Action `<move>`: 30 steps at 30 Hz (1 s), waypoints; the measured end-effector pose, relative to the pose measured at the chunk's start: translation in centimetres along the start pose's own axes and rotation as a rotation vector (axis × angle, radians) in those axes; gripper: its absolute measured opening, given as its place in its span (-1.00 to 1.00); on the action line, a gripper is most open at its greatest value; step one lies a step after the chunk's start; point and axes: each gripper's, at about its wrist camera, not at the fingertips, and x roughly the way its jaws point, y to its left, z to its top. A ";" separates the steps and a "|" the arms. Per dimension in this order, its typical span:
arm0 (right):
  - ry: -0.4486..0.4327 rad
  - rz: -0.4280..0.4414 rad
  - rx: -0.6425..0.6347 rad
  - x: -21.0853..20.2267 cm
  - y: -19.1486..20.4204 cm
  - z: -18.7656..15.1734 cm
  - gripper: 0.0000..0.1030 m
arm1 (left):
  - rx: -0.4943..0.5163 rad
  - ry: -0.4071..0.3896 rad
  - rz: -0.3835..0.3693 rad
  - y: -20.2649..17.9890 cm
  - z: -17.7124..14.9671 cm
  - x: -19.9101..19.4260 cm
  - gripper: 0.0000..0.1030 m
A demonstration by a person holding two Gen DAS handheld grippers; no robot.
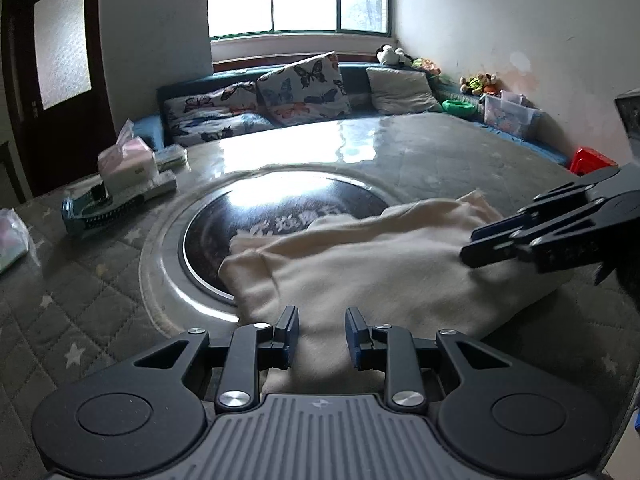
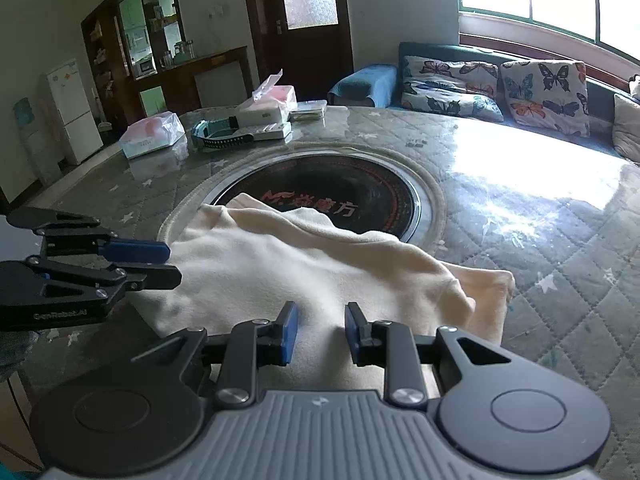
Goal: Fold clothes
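Observation:
A cream garment point(image 1: 360, 264) point(image 2: 280, 264) lies folded in a rough rectangle on the quilted table, its far edge over the black round hotplate point(image 1: 256, 216) point(image 2: 340, 188). My left gripper point(image 1: 322, 334) hovers over the cloth's near left edge. Its jaws stand a little apart and no cloth is pinched between them. From the right wrist view the left gripper point(image 2: 174, 264) comes in from the left, its fingers parted. My right gripper point(image 2: 322, 332) sits above the near right part of the cloth. Its jaws are opening and a bare gap shows between the pads. In the left wrist view the right gripper point(image 1: 468, 246) reaches over the cloth's right end.
A tissue box point(image 1: 128, 164) point(image 2: 268, 104), a blue comb-like item point(image 1: 92, 208) and a plastic bag point(image 2: 152, 136) sit at the table's far left. A sofa with butterfly cushions point(image 1: 300, 88) runs behind the table under the window. Bare quilted cover point(image 2: 520, 240) lies right of the cloth.

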 end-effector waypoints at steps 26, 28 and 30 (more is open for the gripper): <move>-0.011 -0.022 0.025 -2.4 -1.0 -1.9 -0.44 | -0.026 -0.015 0.029 1.2 -0.6 -2.1 -0.42; -0.020 -0.019 0.010 -3.1 -0.8 -1.9 -0.44 | -0.026 -0.017 0.024 1.3 -0.6 -2.2 -0.42; -0.026 -0.018 -0.007 -3.6 -0.5 -2.0 -0.44 | -0.021 -0.003 0.032 1.3 -0.9 -1.7 -0.42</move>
